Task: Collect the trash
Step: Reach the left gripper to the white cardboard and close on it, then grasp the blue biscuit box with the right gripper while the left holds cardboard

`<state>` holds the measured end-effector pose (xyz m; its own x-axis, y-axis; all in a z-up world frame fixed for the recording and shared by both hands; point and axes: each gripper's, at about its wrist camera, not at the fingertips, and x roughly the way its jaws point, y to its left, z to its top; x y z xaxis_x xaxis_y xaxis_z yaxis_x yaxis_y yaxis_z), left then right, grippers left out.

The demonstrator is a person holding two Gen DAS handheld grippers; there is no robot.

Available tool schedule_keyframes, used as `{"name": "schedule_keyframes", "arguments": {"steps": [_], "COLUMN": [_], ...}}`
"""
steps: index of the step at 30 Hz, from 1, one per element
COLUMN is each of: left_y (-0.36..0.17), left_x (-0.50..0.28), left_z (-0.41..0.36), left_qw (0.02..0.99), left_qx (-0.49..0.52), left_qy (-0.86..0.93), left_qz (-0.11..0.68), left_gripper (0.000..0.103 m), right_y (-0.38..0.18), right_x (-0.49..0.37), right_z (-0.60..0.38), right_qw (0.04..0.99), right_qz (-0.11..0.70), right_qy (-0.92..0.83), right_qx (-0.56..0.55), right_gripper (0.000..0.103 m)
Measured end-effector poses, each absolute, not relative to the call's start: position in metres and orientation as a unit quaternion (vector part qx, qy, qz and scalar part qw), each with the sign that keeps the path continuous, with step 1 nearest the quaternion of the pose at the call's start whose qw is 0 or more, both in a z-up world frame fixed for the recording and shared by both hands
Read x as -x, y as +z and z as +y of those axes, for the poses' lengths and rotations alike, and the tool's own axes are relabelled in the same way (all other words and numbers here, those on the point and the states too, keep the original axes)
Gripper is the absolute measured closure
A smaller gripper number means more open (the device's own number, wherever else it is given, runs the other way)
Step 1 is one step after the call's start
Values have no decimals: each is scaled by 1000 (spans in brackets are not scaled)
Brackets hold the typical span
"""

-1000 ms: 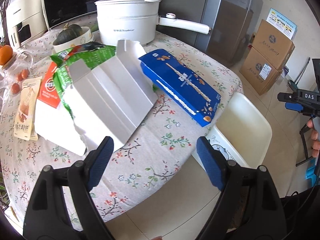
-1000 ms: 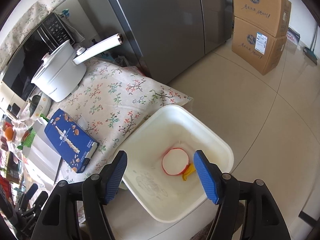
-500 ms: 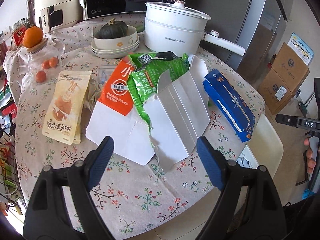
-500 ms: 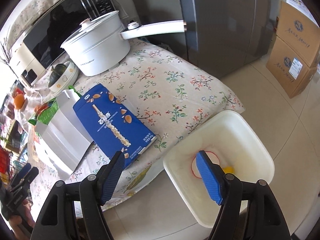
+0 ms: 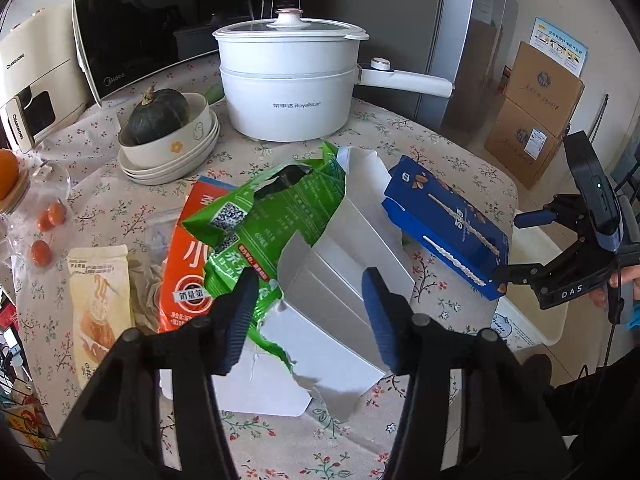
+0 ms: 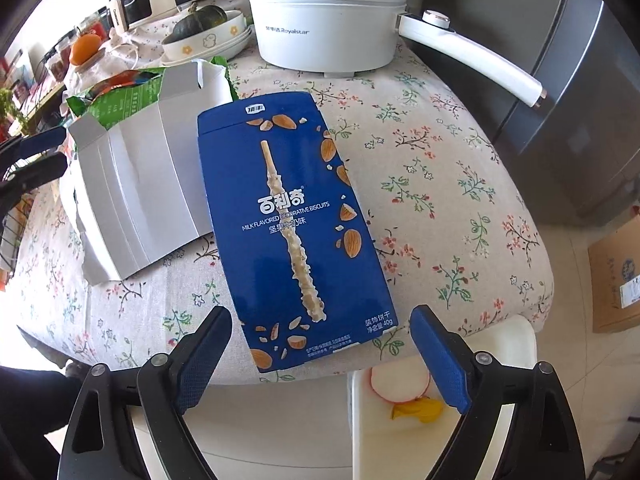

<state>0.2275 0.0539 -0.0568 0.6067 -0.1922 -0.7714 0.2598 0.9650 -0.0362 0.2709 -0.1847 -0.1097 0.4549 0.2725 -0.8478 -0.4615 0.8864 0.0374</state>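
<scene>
1. Round table under a floral cloth; trash lies mid-table, in front of a white Royalstar electric pot with its long handle pointing right.
2. Left gripper: jaws closing; blue pads sit over the flattened white carton and the torn green bag; no pad is seen pressing on either, so nothing gripped.
3. Right gripper: jaws opening, standing wide; near end of the blue biscuit box lies between and just ahead of the fingertips; pads clear of it.
4. Blue biscuit box lies flat at the table's edge, touching the white carton on its left in the right wrist view.
5. Orange-red packet lies partly under the green bag; cream snack pouch just left of it.
6. White bin stands on the floor below the table edge, holding a red-rimmed white disc and a yellow scrap.
7. Dark green squash sits in a bowl on stacked plates, left of the pot.
</scene>
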Motion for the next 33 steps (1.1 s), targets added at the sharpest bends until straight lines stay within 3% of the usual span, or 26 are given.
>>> {"name": "schedule_keyframes", "arguments": {"steps": [7, 9, 21, 22, 26, 31, 33], "left_y": [-65, -65, -39, -38, -33, -24, -22], "left_x": [-234, -235, -208, -205, -193, -179, -174], "left_z": [59, 61, 46, 44, 43, 44, 43], "left_qw": [900, 901, 911, 912, 913, 920, 923], "left_qx": [-28, -19, 2, 4, 20, 39, 42], "left_qy": [-101, -98, -94, -95, -92, -77, -71], "left_qz": [423, 423, 400, 400, 397, 383, 377], "left_gripper": [81, 97, 102, 102, 102, 102, 102], "right_y": [-121, -124, -131, -129, -108, -86, -81], "right_x": [-293, -296, -304, -297, -280, -268, -269], "right_z": [-174, -169, -161, -161, -161, -174, -183], "right_qw": [837, 833, 846, 848, 853, 873, 881], "right_qz": [483, 486, 481, 477, 459, 434, 429], "right_qy": [239, 244, 207, 207, 228, 207, 189], "right_qx": [94, 101, 101, 105, 97, 82, 68], "right_gripper": [6, 6, 5, 8, 44, 65, 69]}}
